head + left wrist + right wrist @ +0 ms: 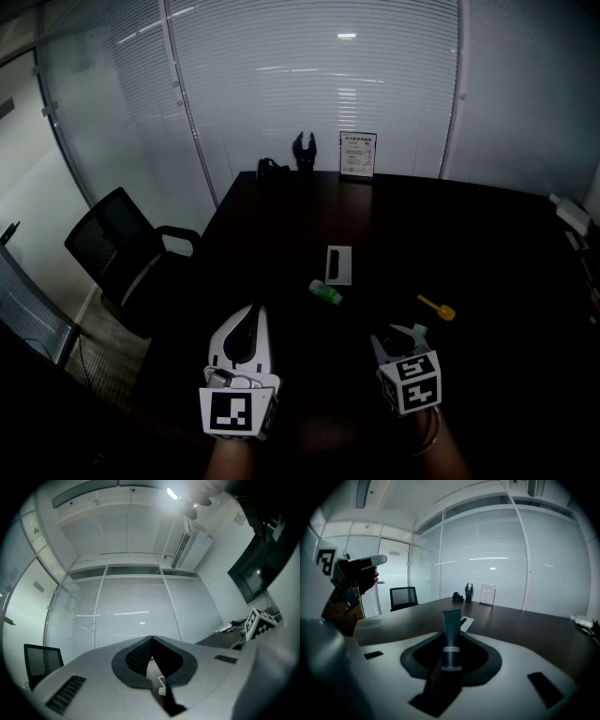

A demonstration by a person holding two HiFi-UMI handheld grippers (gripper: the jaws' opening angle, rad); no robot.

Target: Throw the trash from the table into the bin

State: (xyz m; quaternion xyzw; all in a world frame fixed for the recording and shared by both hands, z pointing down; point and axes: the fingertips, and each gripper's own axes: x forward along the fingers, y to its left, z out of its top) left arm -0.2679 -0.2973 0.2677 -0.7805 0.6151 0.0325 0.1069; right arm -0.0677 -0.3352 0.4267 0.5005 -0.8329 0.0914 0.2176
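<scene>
Fingers, right gripper [451, 645]: closed on a dark teal tube [451, 632], pads pressing both sides of its lower body, no gap seen.
Tube axis: in line with the fingers, flat crimped end standing out past the tips, other end hidden down between them.
Fingers, left gripper [151, 641]: tips together, nothing between them; held clear of the table [487, 244], aimed toward the blinds [131, 606].
Bin: not identified in any view; direction from the fingers cannot be told. Judged the one unknown on which the coming carry turns.
Remaining trash, from the right fingers: yellow piece [437, 307] just ahead and slightly right; green bottle [325, 292] ahead and left, about midway between the two grippers, lying slantwise across the line of the fingers; flat white item [338, 264] just beyond the bottle.
Nearer hand: right for the yellow piece; bottle about equal, left gripper free for it.
Next step, judged: carry to bin, release there.
</scene>
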